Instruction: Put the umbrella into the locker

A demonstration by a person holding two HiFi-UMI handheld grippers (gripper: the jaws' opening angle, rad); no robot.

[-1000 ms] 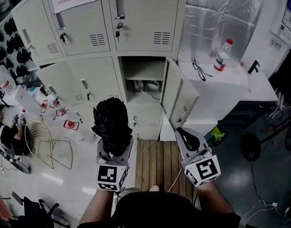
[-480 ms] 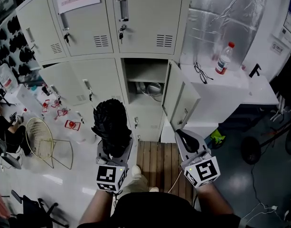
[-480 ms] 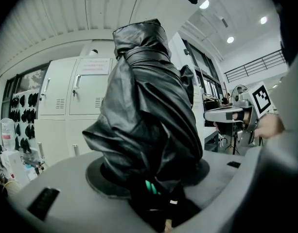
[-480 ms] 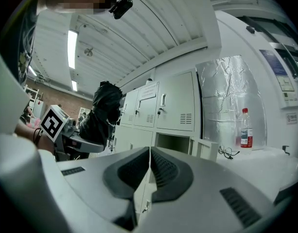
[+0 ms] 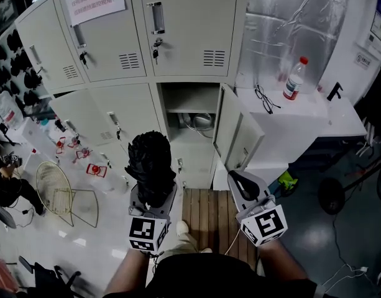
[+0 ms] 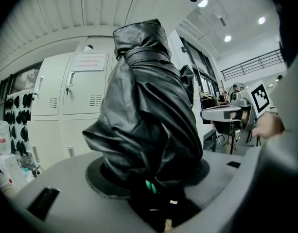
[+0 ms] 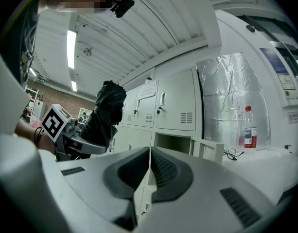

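Observation:
A folded black umbrella (image 5: pixel 150 166) stands upright in my left gripper (image 5: pixel 154 194), whose jaws are shut on its lower end; in the left gripper view the umbrella (image 6: pixel 146 110) fills the middle. My right gripper (image 5: pixel 245 185) is shut with nothing in it, pads pressed together (image 7: pixel 149 171). Both grippers hang in front of a bank of pale lockers. One locker (image 5: pixel 191 113) stands open straight ahead, its door (image 5: pixel 235 132) swung to the right. A shelf and some cables show inside it.
A white table (image 5: pixel 302 107) to the right of the lockers carries a water bottle (image 5: pixel 293 78) and glasses (image 5: pixel 263 98). Wooden slats (image 5: pixel 206 213) lie on the floor below the open locker. A wire chair (image 5: pixel 63 191) and a person (image 5: pixel 7 179) are at the left.
The view has shifted slightly, so the lockers sit a little lower in the frame. Both grippers keep their places and the umbrella stays held.

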